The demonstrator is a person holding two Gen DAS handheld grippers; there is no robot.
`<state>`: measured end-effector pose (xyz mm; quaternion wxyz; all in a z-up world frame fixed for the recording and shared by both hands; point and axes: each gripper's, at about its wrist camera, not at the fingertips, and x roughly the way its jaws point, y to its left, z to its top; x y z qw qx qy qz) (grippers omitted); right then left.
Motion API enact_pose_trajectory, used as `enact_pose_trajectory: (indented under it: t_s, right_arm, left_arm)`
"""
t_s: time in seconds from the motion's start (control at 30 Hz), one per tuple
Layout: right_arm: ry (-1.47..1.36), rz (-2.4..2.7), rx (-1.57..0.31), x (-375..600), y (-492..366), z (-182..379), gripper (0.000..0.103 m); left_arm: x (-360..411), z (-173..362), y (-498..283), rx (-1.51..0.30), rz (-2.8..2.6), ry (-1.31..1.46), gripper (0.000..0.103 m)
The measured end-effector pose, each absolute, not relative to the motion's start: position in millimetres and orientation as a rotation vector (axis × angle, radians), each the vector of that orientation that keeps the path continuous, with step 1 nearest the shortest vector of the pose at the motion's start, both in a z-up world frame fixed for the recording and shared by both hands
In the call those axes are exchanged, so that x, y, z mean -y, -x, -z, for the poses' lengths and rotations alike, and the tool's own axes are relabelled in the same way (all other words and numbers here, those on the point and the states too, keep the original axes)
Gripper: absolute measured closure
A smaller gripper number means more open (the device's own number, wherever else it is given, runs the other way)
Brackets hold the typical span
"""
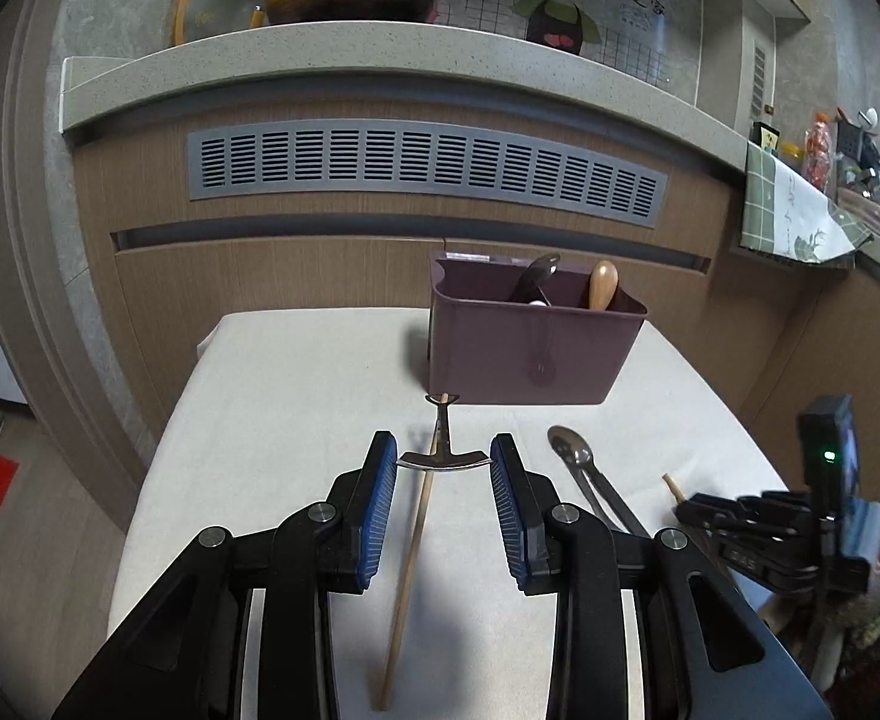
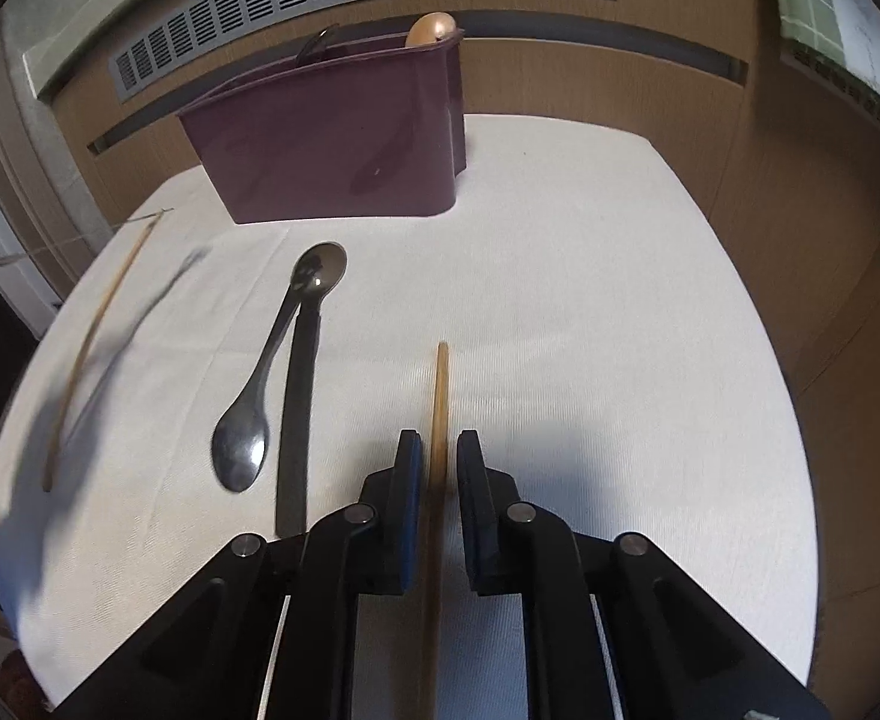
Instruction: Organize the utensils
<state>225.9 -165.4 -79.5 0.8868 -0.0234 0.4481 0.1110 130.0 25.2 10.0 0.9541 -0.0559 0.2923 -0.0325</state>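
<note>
My right gripper (image 2: 438, 450) stood slightly spread around a chopstick (image 2: 440, 396) whose long axis pointed toward the purple holder (image 2: 332, 138), unpinched.

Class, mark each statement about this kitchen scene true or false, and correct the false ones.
1. The purple holder is empty. False: a wooden handle and a dark utensil stick out of it.
2. A chopstick lies between the fingers of the right gripper. True.
3. The left gripper is shut tight with nothing between its pads. False: its pads stand apart, clamped on the ends of a small anchor-shaped metal piece.
4. A metal spoon lies on the white cloth beside a black-handled utensil. True.
</note>
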Motion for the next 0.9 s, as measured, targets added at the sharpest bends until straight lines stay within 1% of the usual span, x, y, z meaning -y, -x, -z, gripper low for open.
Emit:
enact_pose_trajectory:
  t_s: [0.07,0.1,0.2,0.4,0.47,0.73,0.9]
  right_arm:
    - [0.084,-0.235,-0.933,162,-233,79,0.093]
    - [0.097,-0.234,-0.935,160,-235,78,0.097]
    - [0.070,-0.250,-0.928,162,-236,71,0.098]
    - [0.043,-0.237,-0.819,176,-214,36,0.098]
    - [0.056,-0.220,-0.787,177,-206,28,0.098]
    - [0.046,-0.223,-0.710,178,-192,3,0.098]
    - [0.048,-0.237,-0.670,176,-184,-8,0.098]
  left_arm:
    - [-26,-12,-128,-0.593,0.069,0.115,0.070]
    - [-26,-13,-127,-0.594,0.071,0.114,0.070]
    - [-26,-17,-123,-0.608,0.086,0.111,0.070]
    - [-17,-28,-113,-0.691,0.184,0.071,0.070]
    - [-15,-35,-106,-0.673,0.191,0.047,0.070]
    - [-20,-92,-91,-0.501,0.181,0.023,0.070]
    - [-21,-111,-91,-0.470,0.192,0.020,0.071]
